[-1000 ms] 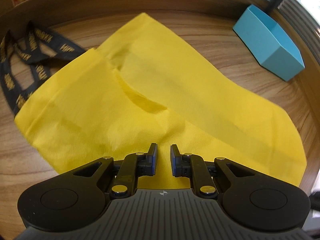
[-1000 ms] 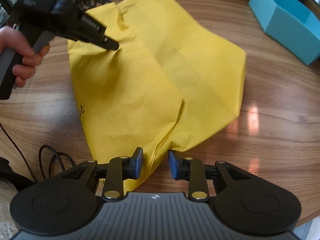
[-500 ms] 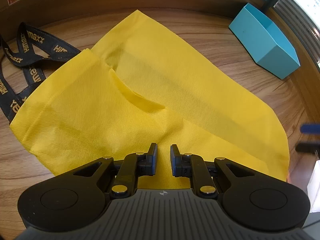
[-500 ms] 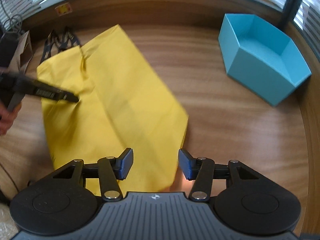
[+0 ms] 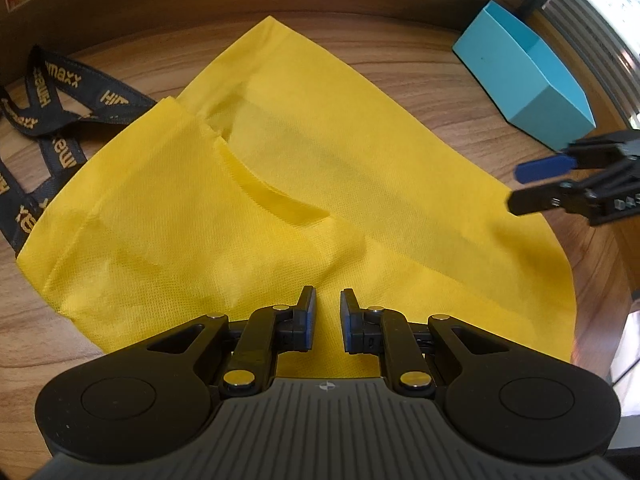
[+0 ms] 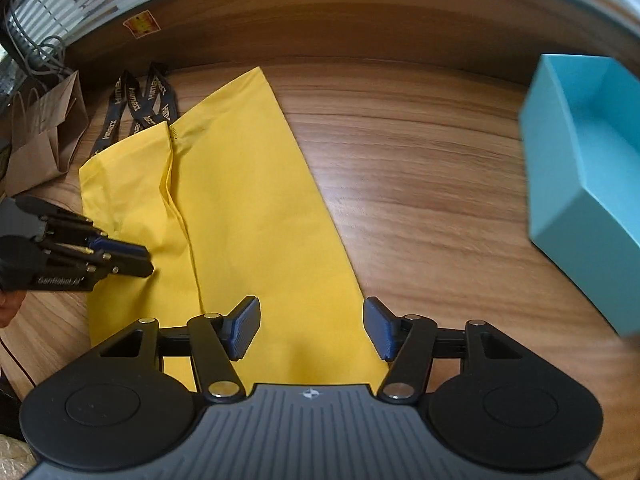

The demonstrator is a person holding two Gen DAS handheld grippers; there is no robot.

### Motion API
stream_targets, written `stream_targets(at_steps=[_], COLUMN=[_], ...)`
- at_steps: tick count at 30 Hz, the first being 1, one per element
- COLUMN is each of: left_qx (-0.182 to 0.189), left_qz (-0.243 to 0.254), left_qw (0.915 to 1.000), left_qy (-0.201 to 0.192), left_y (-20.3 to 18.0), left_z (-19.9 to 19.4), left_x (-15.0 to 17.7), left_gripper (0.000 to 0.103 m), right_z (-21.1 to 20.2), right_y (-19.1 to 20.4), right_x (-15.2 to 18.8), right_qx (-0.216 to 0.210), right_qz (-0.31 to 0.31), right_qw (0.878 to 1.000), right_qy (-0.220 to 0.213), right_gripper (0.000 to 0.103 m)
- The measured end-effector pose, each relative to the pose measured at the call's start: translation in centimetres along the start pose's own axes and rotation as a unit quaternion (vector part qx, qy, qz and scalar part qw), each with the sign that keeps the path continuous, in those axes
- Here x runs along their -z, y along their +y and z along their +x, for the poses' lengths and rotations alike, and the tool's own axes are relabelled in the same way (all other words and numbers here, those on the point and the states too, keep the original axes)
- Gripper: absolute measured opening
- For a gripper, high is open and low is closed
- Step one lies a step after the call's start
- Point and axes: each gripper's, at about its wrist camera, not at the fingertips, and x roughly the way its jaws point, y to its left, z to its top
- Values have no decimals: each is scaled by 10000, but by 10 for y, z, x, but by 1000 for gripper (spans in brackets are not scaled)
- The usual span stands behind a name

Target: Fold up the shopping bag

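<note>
Woven yellow bag (image 5: 248,216) (creased, flat); left hand-held gripper (image 5: 328,322) nearly closed, right (image 6: 312,328) spread.

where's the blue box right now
The blue box sits on the wooden table at the far right of the right wrist view, apart from the yellow bag.

Your readable text sits mostly on the black handle straps (image 5: 52,92) of the shopping bag, near the tabletop's far left corner: gold letters repeat "Hitmaxx", seen whole in the right wrist view (image 6: 132,104) and only in fragments such as "maxx" and "Hit" in the left wrist view. The left gripper (image 6: 132,258) carries pale lettering on its side, roughly "GenRobot.AI". A red and yellow sticker (image 6: 142,26) on the wall behind the tabletop is too blurred for you to read.
</note>
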Motion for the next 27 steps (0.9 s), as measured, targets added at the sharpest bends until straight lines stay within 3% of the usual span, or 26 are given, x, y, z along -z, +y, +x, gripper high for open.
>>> stream_targets(at_steps=[6, 11, 27], left_qx=[182, 388, 452], left_qz=[-265, -541, -471], left_qw=[9994, 9976, 9976], left_qy=[94, 182, 219], left_y=[15, 24, 23], left_z=[2, 5, 8], left_x=[-2, -4, -7], left_gripper=[3, 3, 3], right_z=[22, 39, 65], right_y=[-15, -20, -15], right_x=[-24, -35, -74], right_qx=[-361, -552, -935], right_qz=[-104, -252, -486], right_qw=[9991, 9976, 9942], right_qy=[181, 335, 229], right_gripper=[64, 64, 64])
